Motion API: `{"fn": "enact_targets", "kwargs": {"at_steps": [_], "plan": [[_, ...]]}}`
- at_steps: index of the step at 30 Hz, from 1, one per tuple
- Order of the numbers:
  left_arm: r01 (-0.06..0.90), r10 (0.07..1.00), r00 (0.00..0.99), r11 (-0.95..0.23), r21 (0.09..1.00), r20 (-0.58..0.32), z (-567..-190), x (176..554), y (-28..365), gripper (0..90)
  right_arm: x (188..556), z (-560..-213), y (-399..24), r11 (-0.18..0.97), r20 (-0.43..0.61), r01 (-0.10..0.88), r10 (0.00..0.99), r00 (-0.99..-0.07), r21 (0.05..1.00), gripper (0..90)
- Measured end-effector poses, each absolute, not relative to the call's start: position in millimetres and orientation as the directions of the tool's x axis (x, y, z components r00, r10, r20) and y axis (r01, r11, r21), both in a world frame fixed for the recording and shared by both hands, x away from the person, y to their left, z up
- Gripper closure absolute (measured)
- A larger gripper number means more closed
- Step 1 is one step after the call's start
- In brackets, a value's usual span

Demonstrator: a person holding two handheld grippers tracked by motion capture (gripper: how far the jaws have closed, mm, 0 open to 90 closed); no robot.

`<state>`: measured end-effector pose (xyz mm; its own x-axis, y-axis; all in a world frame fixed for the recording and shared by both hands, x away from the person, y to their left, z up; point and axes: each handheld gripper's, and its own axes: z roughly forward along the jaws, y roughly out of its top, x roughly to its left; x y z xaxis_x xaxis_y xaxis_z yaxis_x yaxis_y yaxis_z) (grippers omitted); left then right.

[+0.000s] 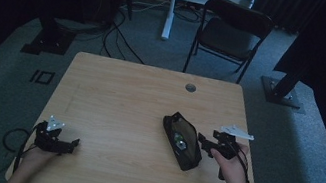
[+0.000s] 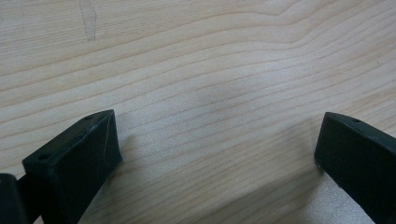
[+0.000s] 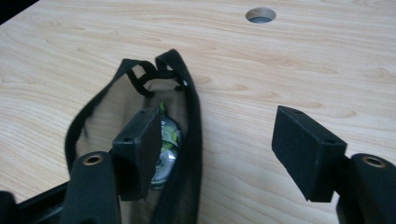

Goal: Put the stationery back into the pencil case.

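One wooden table (image 1: 118, 104) is seen, w/ one round cable hole (image 1: 190, 87) near its far edge. One black pouch (image 1: 182, 143) lies right of centre, unzipped, its long axis running diagonally; it is well clear of the far edge and apart from the right edge. Wide bare wood is left across the middle and left half, so room for moving is ample there. One folding chair (image 1: 229, 34) stands on the carpet beyond the table.

Two grippers are counted. Left gripper (image 1: 57, 140) is held near the front-left corner, close to the near edge, well apart from the pouch. In the left gripper view its jaws are spread wide over bare wood grain, nothing between them.

Right gripper (image 1: 206, 143) is held just beside the pouch's right side, approx. level w/ its middle. In the right gripper view the jaws stand apart; one jaw is inside the pouch mouth, the other outside over bare table, the pouch's near wall (image 3: 189, 154) between them. No pinch on the fabric is seen.

Right gripper view also gives a silvery, green-marked item (image 3: 166, 149) inside the pouch; in the high view it is a pale glint only, identity not told.
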<state>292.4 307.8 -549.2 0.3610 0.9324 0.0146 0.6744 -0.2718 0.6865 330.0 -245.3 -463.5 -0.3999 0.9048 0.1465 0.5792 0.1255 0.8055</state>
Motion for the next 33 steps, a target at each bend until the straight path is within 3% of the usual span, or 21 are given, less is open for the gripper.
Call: {"fn": "enact_targets", "kwargs": {"at_steps": [12, 33], "plan": [[0.674, 0.932, 0.362, -0.273, 0.687, 0.016, -549.3, 292.4, 307.9, 0.2, 324.8, -495.9, -278.9, 0.098, 0.124, 0.608, 0.942, -0.312, 0.788, 29.6], [0.674, 0.932, 0.362, -0.273, 0.687, 0.016, -549.3, 292.4, 307.9, 0.2, 311.2, -544.8, -293.8, 0.126, 0.057, 0.636, 0.964, -0.260, 0.762, 22.9]]}}
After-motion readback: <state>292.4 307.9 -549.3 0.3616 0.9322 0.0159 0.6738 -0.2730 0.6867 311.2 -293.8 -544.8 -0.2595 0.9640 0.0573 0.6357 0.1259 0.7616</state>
